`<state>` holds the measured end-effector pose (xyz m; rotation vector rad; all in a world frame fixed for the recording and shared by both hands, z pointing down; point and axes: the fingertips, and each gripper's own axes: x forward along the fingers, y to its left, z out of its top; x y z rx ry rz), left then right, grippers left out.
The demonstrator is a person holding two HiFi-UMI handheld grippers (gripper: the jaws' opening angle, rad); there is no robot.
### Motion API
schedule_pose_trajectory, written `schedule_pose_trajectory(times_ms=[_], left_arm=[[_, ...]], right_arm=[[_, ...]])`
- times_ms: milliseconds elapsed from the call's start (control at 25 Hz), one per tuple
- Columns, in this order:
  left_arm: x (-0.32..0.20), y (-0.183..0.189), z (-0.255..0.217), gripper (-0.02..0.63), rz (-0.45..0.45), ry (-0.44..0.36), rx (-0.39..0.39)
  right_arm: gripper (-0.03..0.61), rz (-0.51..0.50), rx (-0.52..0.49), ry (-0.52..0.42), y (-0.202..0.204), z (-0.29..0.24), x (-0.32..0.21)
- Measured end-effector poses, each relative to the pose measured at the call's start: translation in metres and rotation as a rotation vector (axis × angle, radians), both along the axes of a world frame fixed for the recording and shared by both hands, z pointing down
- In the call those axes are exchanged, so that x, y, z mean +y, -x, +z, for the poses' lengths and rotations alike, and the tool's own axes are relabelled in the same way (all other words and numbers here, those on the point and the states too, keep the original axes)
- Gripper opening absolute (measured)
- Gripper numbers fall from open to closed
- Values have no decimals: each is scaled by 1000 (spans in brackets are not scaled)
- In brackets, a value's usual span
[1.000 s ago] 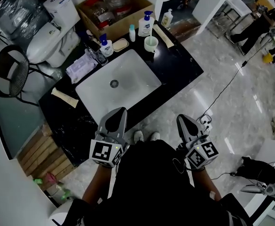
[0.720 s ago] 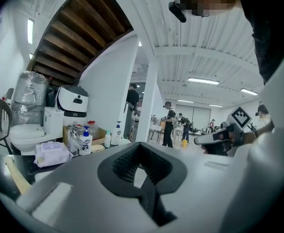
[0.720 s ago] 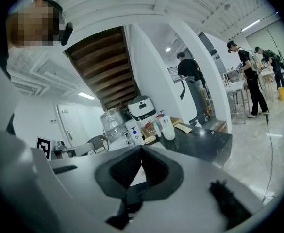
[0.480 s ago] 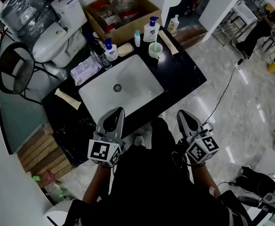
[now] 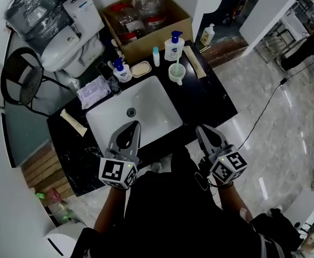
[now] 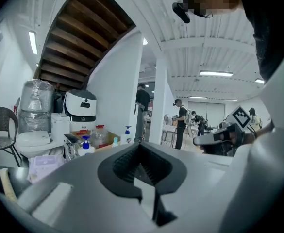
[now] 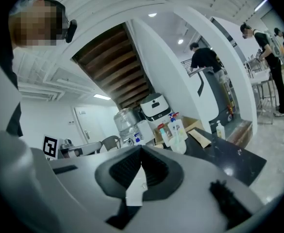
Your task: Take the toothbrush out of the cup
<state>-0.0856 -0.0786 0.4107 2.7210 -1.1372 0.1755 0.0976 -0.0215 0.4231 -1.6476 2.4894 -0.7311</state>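
A pale green cup [image 5: 176, 74] stands on the black counter [image 5: 210, 98] just right of the white sink [image 5: 146, 104], with a light toothbrush [image 5: 177, 65] upright in it. My left gripper [image 5: 130, 128] is shut and empty, its tip over the sink's near edge. My right gripper [image 5: 202, 130] is also shut and empty, at the counter's front edge, well short of the cup. In the right gripper view the cup [image 7: 178, 144] shows far ahead beyond the closed jaws [image 7: 141, 148]. The left gripper view looks over its closed jaws [image 6: 141, 143] toward the back of the counter.
Behind the cup stand a white pump bottle [image 5: 174, 46] and a small bottle [image 5: 155, 56]; a soap dish [image 5: 141, 69] and a blue-capped bottle [image 5: 120, 70] lie left of it. A cardboard box [image 5: 151, 43], a toilet [image 5: 65, 47] and a chair [image 5: 20, 85] stand behind the counter. People stand far off.
Both grippers have moved forward toward the counter and now reach its front edge and the sink. They stay shut and empty. The cup and toothbrush have not moved on the counter.
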Motion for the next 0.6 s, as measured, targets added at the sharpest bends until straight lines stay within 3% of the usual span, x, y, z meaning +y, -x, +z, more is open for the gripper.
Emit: schedule_pose_trajectory(times_ms=[200,400,600], left_arm=[[-26,-32,-22,8,11,-9,31],[-49,-56,-30,8,-5,-42,-6],[-64,-72,-30,8,-42,-23,-28]], right_arm=[[9,-92,154,-19,-18,-1,-34],[9,-130,130,-23,-40,2,-64],[9,-200,123,-18,-53,9,-88]])
